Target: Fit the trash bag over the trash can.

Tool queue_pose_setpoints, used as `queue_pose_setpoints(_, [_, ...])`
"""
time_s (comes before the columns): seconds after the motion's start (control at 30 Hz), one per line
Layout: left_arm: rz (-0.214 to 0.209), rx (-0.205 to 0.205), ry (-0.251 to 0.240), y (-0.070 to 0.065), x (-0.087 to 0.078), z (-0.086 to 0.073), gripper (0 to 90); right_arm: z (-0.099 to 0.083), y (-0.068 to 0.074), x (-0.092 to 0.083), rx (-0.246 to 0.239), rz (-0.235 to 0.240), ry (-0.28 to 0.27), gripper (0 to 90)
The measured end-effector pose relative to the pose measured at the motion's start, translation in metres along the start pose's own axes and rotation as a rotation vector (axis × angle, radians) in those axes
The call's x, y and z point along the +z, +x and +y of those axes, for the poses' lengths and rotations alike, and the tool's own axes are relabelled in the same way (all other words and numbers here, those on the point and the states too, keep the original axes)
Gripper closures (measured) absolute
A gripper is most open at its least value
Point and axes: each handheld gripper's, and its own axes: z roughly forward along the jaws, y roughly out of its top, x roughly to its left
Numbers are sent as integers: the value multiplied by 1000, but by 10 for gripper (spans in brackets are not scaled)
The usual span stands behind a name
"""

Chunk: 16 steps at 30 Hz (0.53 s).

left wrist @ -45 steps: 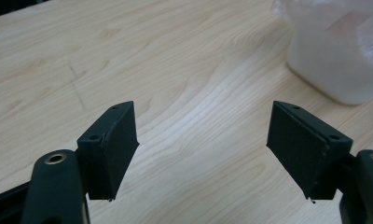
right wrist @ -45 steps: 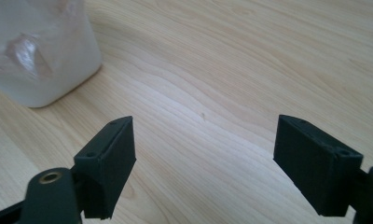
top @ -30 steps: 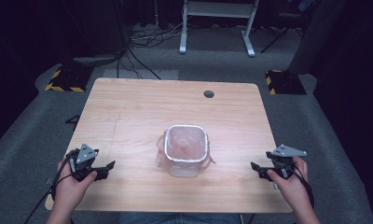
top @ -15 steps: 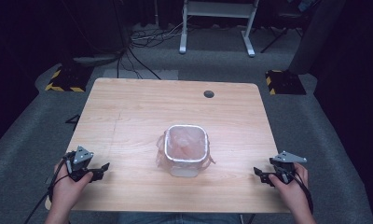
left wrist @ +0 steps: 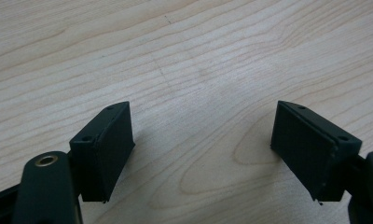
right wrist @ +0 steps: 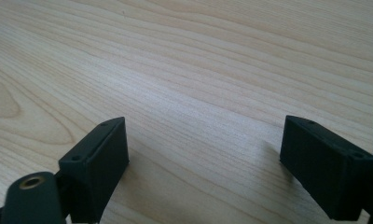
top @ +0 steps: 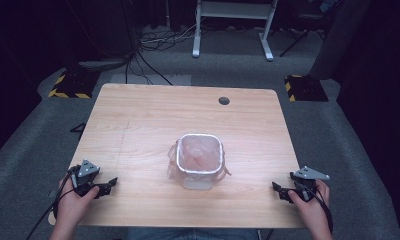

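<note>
A dim lab or studio, set up for recording.
One bare wooden table [top: 138, 125] stands on grey carpet [top: 338, 140], cables [top: 153, 42] trailing across it, hazard-striped floor blocks [top: 68, 84] beside, a white metal stand [top: 233, 20] behind.

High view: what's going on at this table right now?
A person holds a gripper in each hand at the near edge of a wooden table. The left gripper and right gripper both have their jaws wide open over bare wood, holding nothing. A clear square container, with what looks like a plastic bag lining it, stands alone mid-table, apart from both grippers. Nothing is being gripped at this moment.
</note>
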Motion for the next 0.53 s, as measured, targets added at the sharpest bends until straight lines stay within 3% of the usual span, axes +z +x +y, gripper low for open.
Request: queue_pose_setpoints(0.53, [-13,-4,3,0,0,0,189,-1,3,0,-17,14,-2,150])
